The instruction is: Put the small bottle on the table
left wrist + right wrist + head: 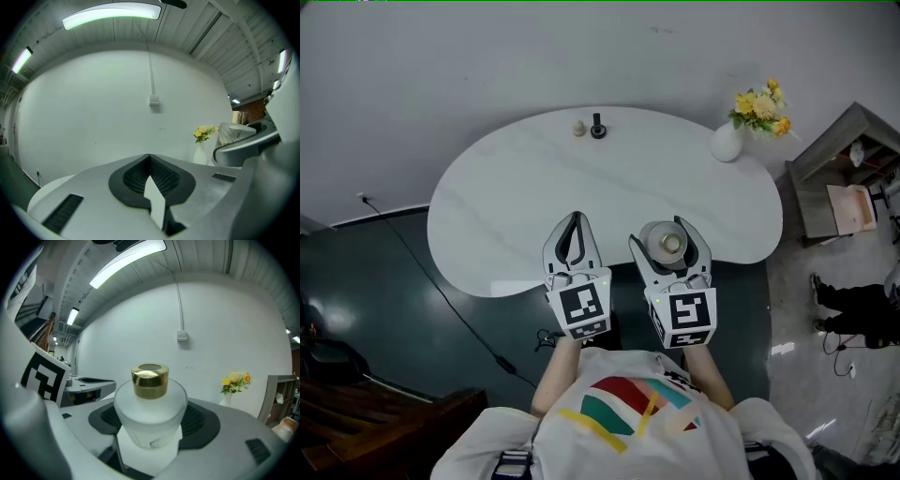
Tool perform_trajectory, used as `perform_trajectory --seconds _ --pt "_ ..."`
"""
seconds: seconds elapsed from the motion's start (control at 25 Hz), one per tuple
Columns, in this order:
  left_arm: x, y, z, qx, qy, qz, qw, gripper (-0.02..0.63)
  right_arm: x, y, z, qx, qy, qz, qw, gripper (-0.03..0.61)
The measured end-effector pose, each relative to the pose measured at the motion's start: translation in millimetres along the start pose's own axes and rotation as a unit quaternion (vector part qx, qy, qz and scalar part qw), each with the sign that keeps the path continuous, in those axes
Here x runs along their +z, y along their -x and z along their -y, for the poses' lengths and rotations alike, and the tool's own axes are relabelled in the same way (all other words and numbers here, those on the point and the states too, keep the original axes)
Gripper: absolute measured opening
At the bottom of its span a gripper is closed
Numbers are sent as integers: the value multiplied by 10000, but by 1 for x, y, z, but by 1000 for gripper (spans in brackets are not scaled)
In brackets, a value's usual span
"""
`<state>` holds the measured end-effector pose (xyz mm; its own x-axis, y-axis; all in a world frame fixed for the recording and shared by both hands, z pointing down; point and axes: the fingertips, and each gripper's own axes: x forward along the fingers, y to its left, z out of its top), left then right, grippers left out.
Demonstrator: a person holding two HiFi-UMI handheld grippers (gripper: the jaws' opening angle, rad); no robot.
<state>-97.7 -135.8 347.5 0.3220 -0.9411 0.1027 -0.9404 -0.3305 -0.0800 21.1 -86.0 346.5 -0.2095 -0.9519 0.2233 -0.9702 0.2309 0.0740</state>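
A small frosted-white bottle [150, 416] with a gold cap sits upright between the jaws of my right gripper [671, 246], which is shut on it. In the head view the small bottle [666, 244] hangs over the near edge of the white table [525, 187]. My left gripper [573, 241] is beside it to the left, over the same edge, shut with nothing between its jaws. The left gripper view shows its dark pads [164, 180] meeting, tips touching.
A white vase of yellow flowers [733, 131] stands at the table's right end. Two small items, one pale [578, 127] and one dark [598, 127], sit at the far edge. A cable [441, 291] trails on the dark floor at left. A grey shelf unit [844, 178] stands right.
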Motion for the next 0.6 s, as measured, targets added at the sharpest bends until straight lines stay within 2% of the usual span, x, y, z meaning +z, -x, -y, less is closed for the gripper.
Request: perform_trajectory --seconds 0.16,0.32,0.6 --pt "13 -51 -19 -98 -97 51 9999 17 22 -51 12 -74 -5 44 10000 339" --pt "19 -92 -39 -117 -139 62 9998 17 29 -91 22 -172 -58 -30 9998 339" --pt "29 -128 -62 48 -28 103 9999 17 36 -124 41 -346 -171 -123 9992 339"
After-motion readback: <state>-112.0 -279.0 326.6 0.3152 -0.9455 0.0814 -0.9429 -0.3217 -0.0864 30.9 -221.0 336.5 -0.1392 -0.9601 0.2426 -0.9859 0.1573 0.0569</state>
